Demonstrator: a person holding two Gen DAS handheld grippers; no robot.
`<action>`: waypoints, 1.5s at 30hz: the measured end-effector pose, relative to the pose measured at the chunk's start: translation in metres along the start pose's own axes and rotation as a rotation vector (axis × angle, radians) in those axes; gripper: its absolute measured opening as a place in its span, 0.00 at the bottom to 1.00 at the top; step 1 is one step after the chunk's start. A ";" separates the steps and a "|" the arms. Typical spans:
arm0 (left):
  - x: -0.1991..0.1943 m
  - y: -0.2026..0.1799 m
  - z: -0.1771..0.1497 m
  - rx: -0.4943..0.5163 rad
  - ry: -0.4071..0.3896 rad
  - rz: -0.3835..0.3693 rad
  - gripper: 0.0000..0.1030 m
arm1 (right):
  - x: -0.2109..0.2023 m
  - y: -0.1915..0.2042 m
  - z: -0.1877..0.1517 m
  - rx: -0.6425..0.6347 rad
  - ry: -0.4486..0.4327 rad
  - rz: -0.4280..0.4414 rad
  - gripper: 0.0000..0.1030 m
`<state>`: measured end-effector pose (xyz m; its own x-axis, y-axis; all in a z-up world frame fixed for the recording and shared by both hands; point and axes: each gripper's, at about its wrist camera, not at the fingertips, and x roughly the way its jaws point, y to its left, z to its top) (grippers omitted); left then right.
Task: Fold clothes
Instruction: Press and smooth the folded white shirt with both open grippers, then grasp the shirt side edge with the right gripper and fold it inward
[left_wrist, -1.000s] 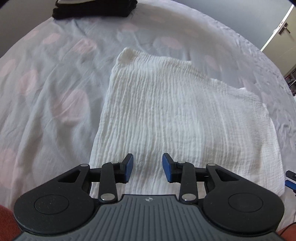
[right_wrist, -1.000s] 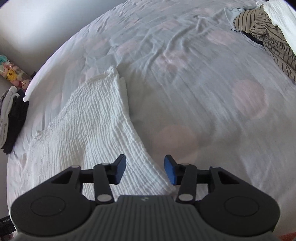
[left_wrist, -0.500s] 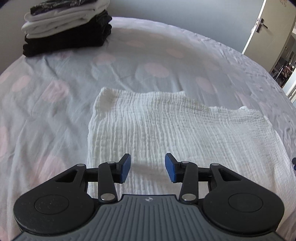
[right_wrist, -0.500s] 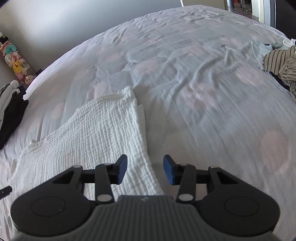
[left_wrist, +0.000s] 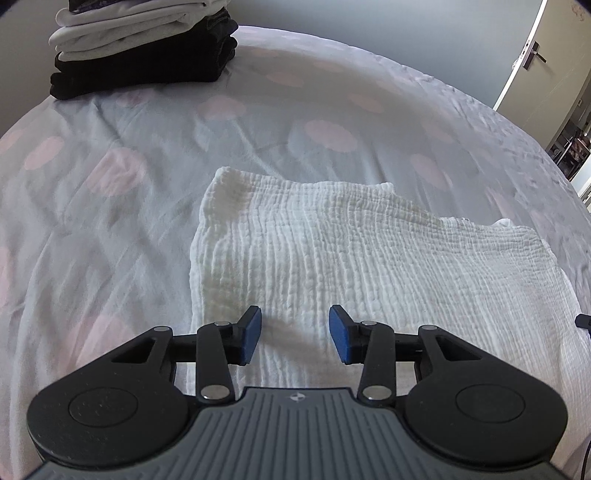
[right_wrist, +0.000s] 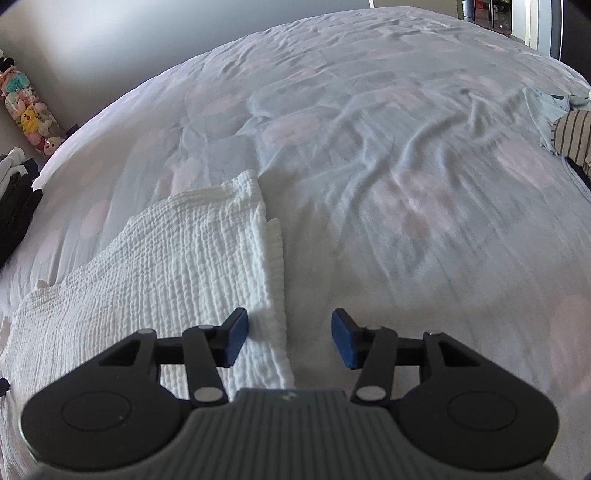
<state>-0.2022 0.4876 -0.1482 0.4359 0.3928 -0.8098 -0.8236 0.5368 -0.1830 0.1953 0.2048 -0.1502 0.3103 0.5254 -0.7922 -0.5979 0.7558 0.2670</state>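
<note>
A white crinkled cloth (left_wrist: 369, 258) lies folded flat on the bed. My left gripper (left_wrist: 294, 334) hovers over its near left part, open, with nothing between the blue pads. In the right wrist view the same cloth (right_wrist: 166, 266) fills the lower left, its right edge running down between the fingers. My right gripper (right_wrist: 288, 338) sits over that edge with its jaws opening; the cloth edge lies below the gap and the pads do not press on it.
The bed sheet (left_wrist: 92, 221) is pale with pink dots and wrinkled. A stack of folded black and white clothes (left_wrist: 144, 44) stands at the far left corner. Unfolded striped and pale garments (right_wrist: 569, 136) lie at the far right. A door (left_wrist: 535, 55) stands behind the bed.
Both grippers have drawn back toward the near edge of the white cloth, so more of the bed and the folded stack shows. The right jaws stand slightly wider.
</note>
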 end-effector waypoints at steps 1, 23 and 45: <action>0.001 0.000 0.000 0.003 0.003 -0.002 0.46 | 0.001 0.000 0.000 -0.003 -0.002 0.001 0.53; 0.011 -0.004 -0.005 0.061 -0.001 0.020 0.47 | 0.031 -0.006 0.008 0.080 -0.034 0.143 0.64; -0.025 0.022 0.005 -0.054 -0.044 -0.046 0.44 | -0.027 0.106 0.006 -0.107 -0.130 0.136 0.10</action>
<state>-0.2295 0.4938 -0.1295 0.4884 0.4012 -0.7749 -0.8202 0.5143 -0.2506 0.1280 0.2737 -0.0970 0.3102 0.6707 -0.6737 -0.7137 0.6325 0.3011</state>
